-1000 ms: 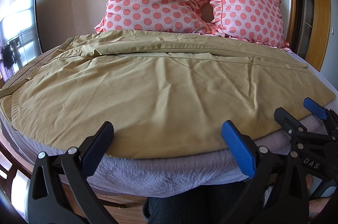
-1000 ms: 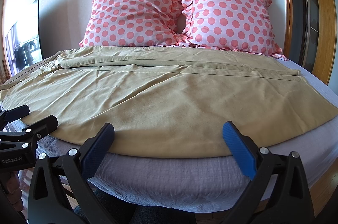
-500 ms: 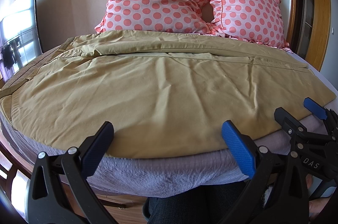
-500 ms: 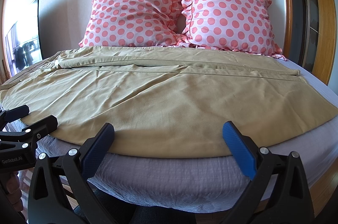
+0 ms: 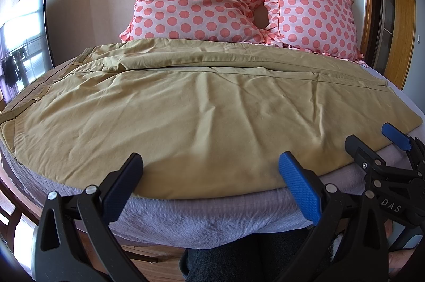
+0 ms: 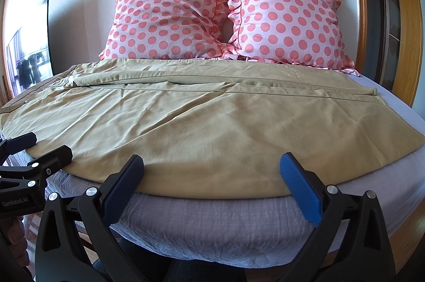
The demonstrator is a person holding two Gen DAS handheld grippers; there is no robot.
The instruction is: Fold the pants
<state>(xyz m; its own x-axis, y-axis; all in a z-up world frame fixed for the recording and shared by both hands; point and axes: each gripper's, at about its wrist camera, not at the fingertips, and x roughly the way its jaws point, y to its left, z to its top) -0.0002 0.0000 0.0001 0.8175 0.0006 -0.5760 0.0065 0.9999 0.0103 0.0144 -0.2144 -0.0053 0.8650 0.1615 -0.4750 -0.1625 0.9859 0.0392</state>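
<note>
Nearest, both the left gripper (image 5: 209, 177) and right gripper (image 6: 211, 177) hover with fingers apart (nothing held) over the bed (image 6: 212, 223) edge, where soft, limp khaki pants (image 6: 212, 127) lie flat, likeliest pinched along the near hem.

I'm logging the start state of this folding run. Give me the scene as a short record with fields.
garment: tan pants, spread flat, lengthwise across the bed
surface: bed with grey cover
behind garment: two pink polka-dot pillows against the wall
left tool: open, empty, at the near hem
right tool: open, empty, at the near hem
fold progress: none yet
</note>
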